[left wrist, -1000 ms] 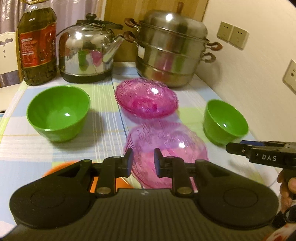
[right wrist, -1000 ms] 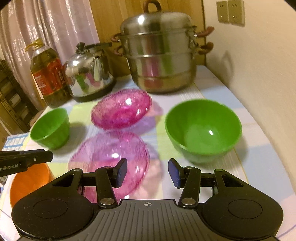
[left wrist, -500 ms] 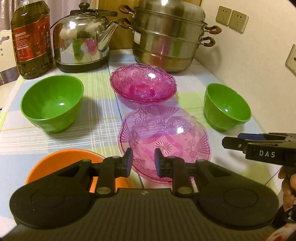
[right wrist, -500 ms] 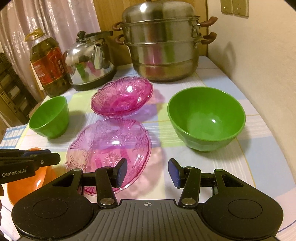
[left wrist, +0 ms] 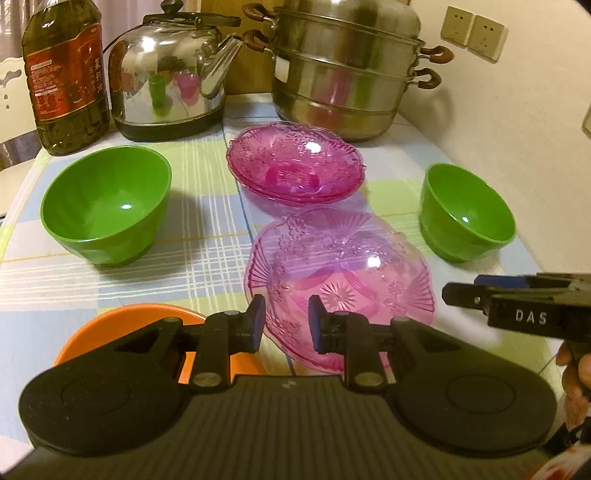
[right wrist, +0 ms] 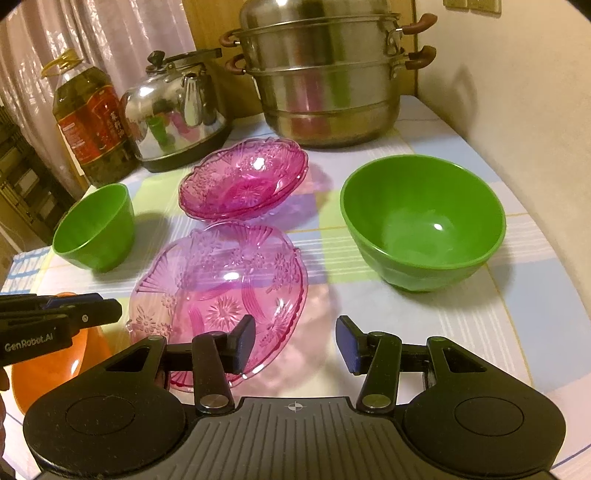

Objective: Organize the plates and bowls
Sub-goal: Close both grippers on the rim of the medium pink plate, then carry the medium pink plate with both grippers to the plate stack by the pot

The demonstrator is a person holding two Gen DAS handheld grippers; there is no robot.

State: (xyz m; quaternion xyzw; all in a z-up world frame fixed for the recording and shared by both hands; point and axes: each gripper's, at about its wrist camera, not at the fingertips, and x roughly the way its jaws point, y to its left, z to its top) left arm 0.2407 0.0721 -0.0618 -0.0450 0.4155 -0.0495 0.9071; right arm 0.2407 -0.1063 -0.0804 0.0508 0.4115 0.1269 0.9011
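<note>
Standing empty: green bowls (right wrist: pixel 421 221), pink dishes (right wrist: pixel 221 291)

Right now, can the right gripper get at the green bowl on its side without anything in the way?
Probably yes. The right gripper is open and empty, and only bare tablecloth lies between it and the green bowl; the near pink dish sits off to its left.

You're in home kitchen or dining corner. Table (left wrist: pixel 122 280) under checked cloth, pushed against cream wall with sockets (left wrist: pixel 474 32). Along back you see tiered steel steamer (left wrist: pixel 343 70), shiny kettle (left wrist: pixel 166 74), big oil bottle (left wrist: pixel 66 77) with red label. Everyday tableware spread before you: green bowls (left wrist: pixel 107 206), pink glass dishes (left wrist: pixel 295 166), orange plate (left wrist: pixel 122 325). Sheer curtain (right wrist: pixel 122 44) at left in right view, wood panel behind pots.
</note>
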